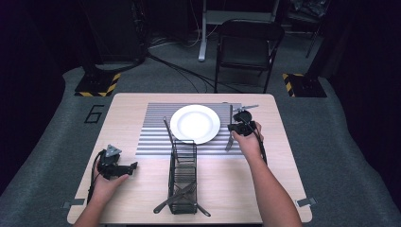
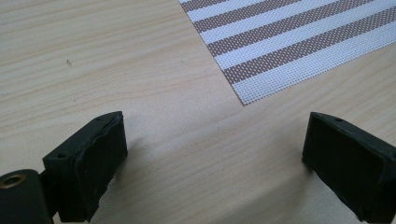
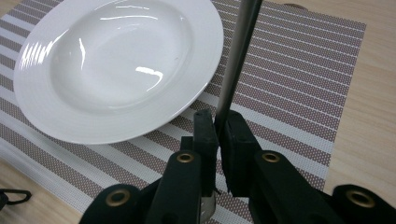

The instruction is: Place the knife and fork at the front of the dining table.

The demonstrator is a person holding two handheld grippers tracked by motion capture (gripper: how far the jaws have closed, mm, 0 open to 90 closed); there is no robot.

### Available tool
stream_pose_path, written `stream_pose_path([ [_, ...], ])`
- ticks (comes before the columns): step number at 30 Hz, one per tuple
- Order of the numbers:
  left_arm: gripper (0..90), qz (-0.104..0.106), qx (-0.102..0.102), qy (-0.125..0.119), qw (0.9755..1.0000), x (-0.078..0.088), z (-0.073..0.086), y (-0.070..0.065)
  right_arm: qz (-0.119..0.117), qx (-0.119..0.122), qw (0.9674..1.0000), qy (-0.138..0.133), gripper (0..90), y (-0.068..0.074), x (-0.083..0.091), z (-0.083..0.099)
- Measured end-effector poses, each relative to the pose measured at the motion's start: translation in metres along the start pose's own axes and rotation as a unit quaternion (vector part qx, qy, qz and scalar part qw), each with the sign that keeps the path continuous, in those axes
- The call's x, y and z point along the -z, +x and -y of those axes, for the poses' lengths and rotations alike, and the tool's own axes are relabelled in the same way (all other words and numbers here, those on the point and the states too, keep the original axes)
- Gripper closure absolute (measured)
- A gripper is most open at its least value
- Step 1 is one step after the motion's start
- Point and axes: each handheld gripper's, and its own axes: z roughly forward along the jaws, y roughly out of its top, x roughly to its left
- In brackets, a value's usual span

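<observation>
the right gripper point(image 3: 218, 133) jaws pinch what may be a knife point(image 3: 236, 56) by the plate point(image 3: 116, 65); left gripper point(image 2: 215, 158) jaws are open, more cutlery waits in the rack point(image 1: 182, 177).

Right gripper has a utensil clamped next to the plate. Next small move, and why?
Probably lower it flat onto the striped placemat just right of the plate, then open. The right gripper is shut on a metal utensil whose handle runs along the plate's rim, above the mat. The left gripper sits open and empty on the table, so it plays no part.
</observation>
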Motion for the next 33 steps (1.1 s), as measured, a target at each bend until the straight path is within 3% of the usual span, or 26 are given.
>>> stream_pose_path([
  [6,6.3,0.001,0.000,0.002,1.0000,0.000,0.000,0.000,-0.008,-0.035,0.9994,-0.002,86.5,-0.004,-0.006,-0.001],
  [11,6.3,0.001,0.000,0.002,1.0000,0.000,0.000,0.000,-0.020,-0.079,0.9967,-0.001,87.2,-0.012,-0.010,0.001],
  [14,6.3,0.002,0.000,0.002,1.0000,0.000,0.000,0.000,-0.021,-0.085,0.9962,-0.006,87.3,-0.014,-0.012,0.001],
  [15,6.3,0.002,0.000,0.002,1.0000,0.000,0.000,0.000,-0.025,-0.101,0.9945,-0.007,87.4,-0.015,-0.013,0.001],
  [19,6.3,0.002,0.000,0.002,1.0000,0.000,0.000,0.000,-0.035,-0.123,0.9917,-0.010,87.5,-0.020,-0.016,0.002],
  [28,6.3,0.002,-0.001,0.002,1.0000,0.000,0.000,0.000,-0.038,-0.138,0.9897,0.005,87.5,-0.025,-0.020,-0.003],
  [33,6.3,0.003,-0.001,0.003,1.0000,0.000,0.000,0.000,-0.042,-0.165,0.9853,0.018,87.5,-0.030,-0.026,-0.007],
])
